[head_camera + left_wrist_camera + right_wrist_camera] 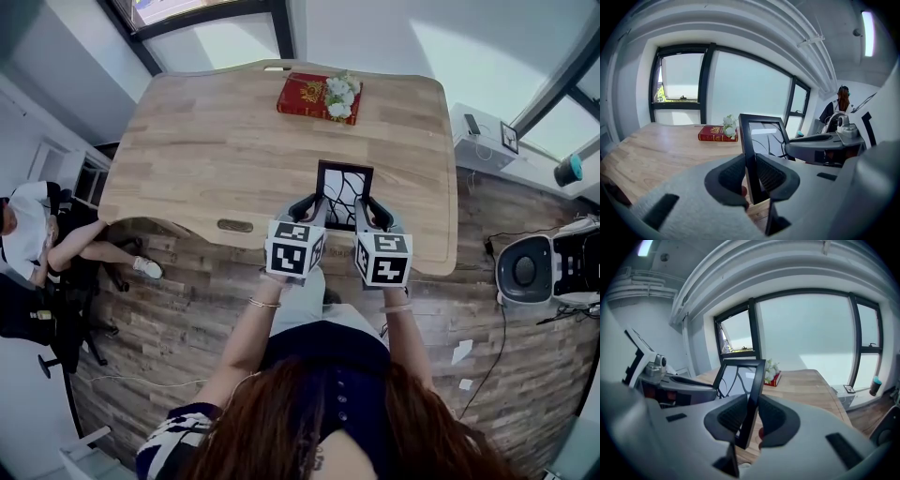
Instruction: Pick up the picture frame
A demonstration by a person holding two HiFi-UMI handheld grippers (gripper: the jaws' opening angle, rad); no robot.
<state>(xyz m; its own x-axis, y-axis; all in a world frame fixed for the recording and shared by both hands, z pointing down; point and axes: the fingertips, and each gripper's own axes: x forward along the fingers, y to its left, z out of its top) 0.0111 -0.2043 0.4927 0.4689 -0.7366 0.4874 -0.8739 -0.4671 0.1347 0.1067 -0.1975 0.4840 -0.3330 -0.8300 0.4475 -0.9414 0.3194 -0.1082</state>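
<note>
The left gripper (pixel 751 174) pinches the left rail of the picture frame (pixel 764 136), and the right gripper (pixel 751 416) pinches the right rail. This two-sided clamp likely keeps the frame upright. It sits at the head view's centre, seemingly lifted over the near edge of the table (pixel 206 141), well apart from the red book (pixel 305 94) at upper centre.

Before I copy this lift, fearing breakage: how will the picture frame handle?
The picture frame looks stiff: gripped at both side edges, nothing bends. Its reflective pane is probably fragile. Thin and upright, it likely tips easily.
</note>
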